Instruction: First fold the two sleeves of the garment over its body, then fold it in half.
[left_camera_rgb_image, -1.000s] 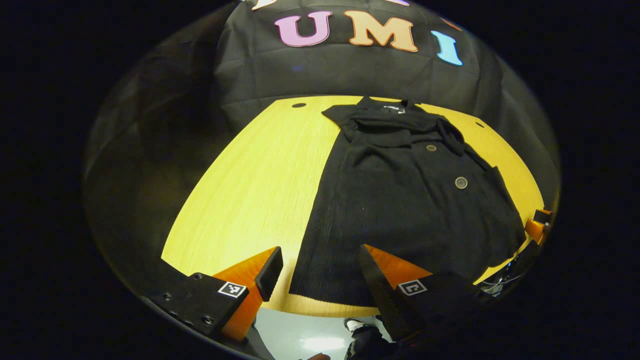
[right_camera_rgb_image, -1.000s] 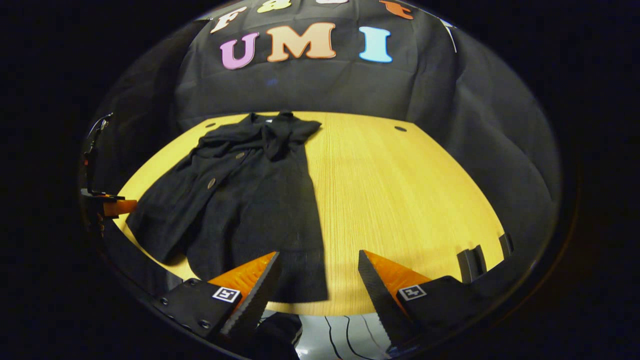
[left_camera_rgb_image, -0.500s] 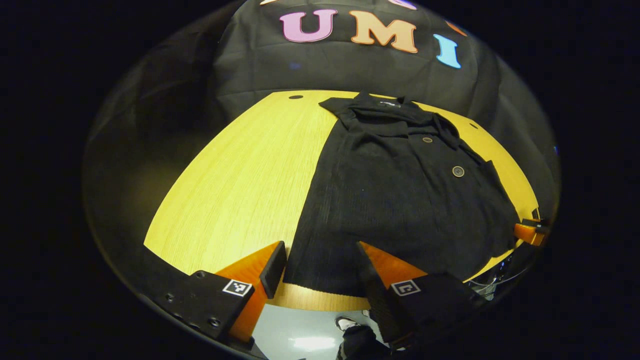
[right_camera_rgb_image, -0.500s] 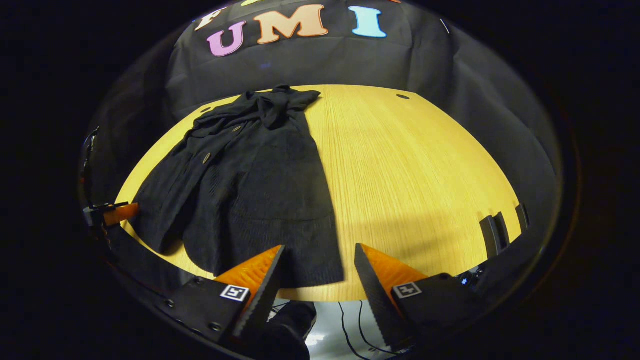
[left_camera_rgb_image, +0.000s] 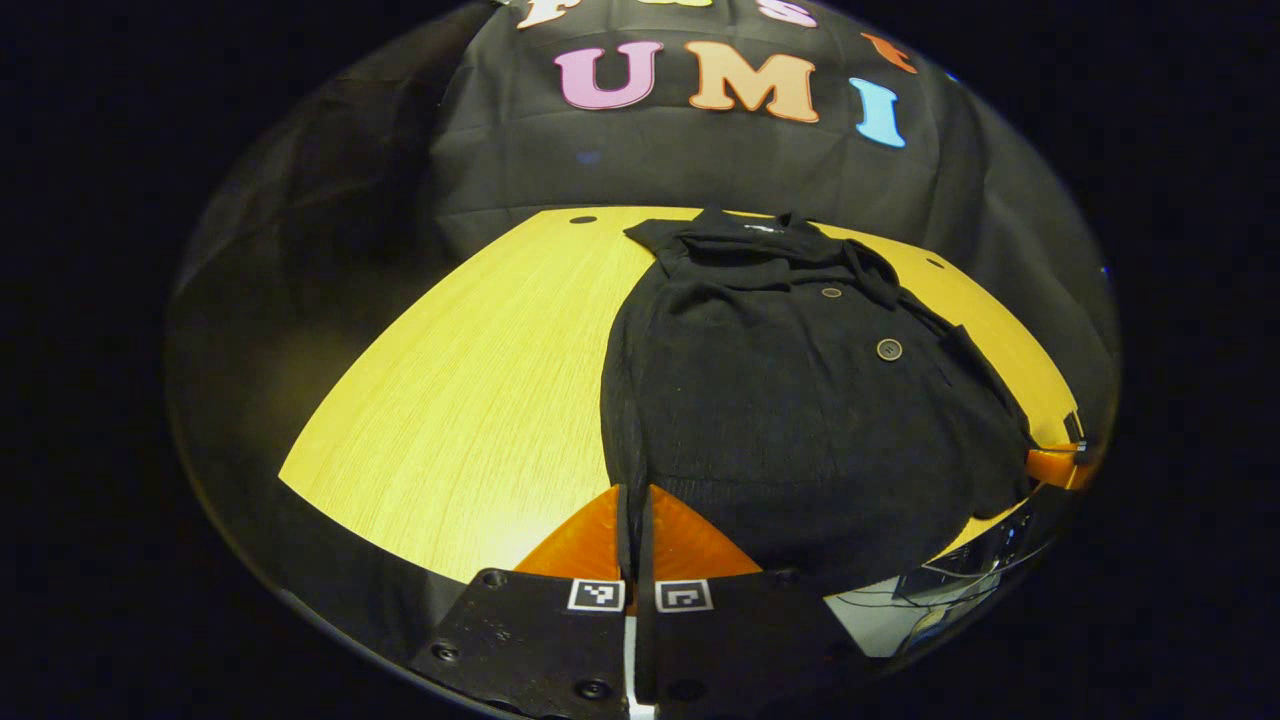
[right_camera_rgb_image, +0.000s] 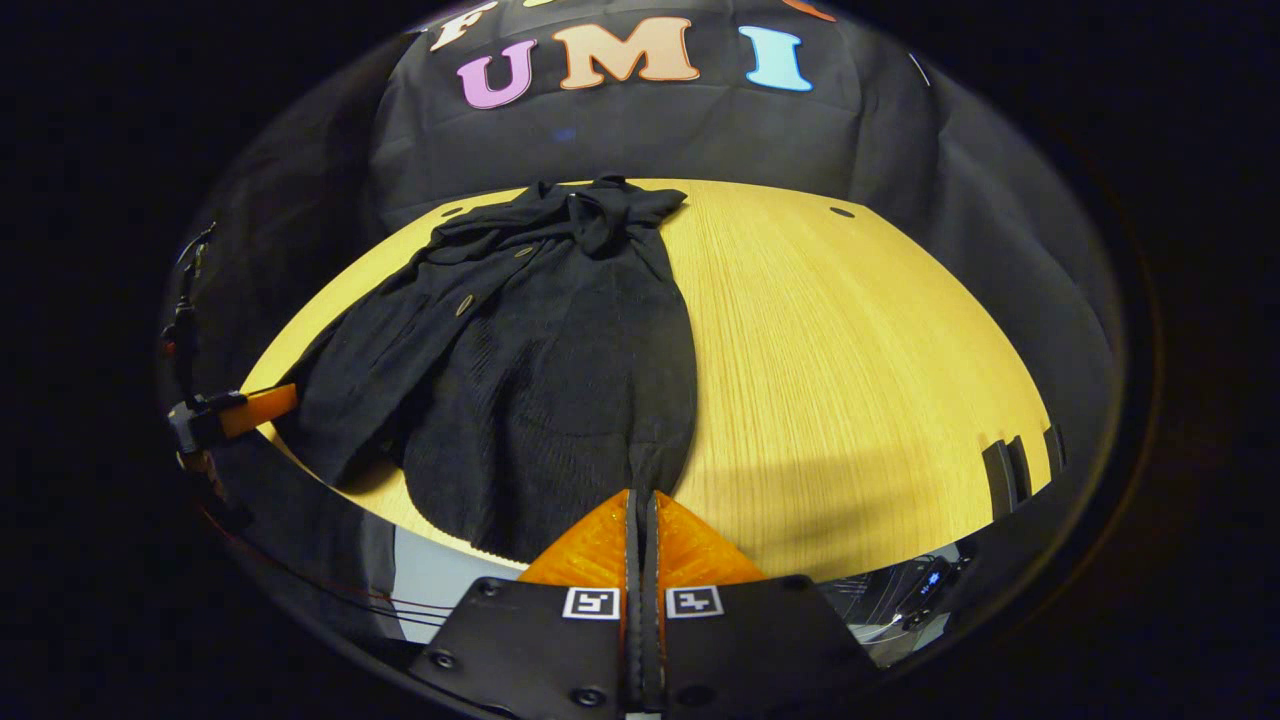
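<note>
Since the earlier frames: both of my tongs, which stood wide open over the near hem, have clenched on it, and the hem has bunched toward each pinch.

Item 1, wooden table (left_camera_rgb_image: 470, 380): pale, grained, broad; bare to the left of the garment in the left gripper view and to its right in the right gripper view.

Item 2, black buttoned garment (left_camera_rgb_image: 790, 400): lies flat on the table, collar toward the booth's wall, hem at the near edge by me. Both sleeves appear already laid over the body, so I judge the halving fold to be the step in hand. Knit-looking cloth, soft and limp, probably light; it will sag and drag between my two holds rather than carry as a sheet. No fragility to mind. The near hem corners look like the right places to hold it, lifted together and kept apart so the edge stays taut.

Item 3, left gripper (left_camera_rgb_image: 634, 520): fingers closed together with the near left hem corner pinched between them.

Item 4, right gripper (right_camera_rgb_image: 642, 525): likewise closed, grasping the near right hem corner; the cloth gathers into a narrow fold at the tips. It also shows at the far right of the left gripper view.

Item 5, buttons (left_camera_rgb_image: 889, 349): two small round ones visible down the front placket.
</note>
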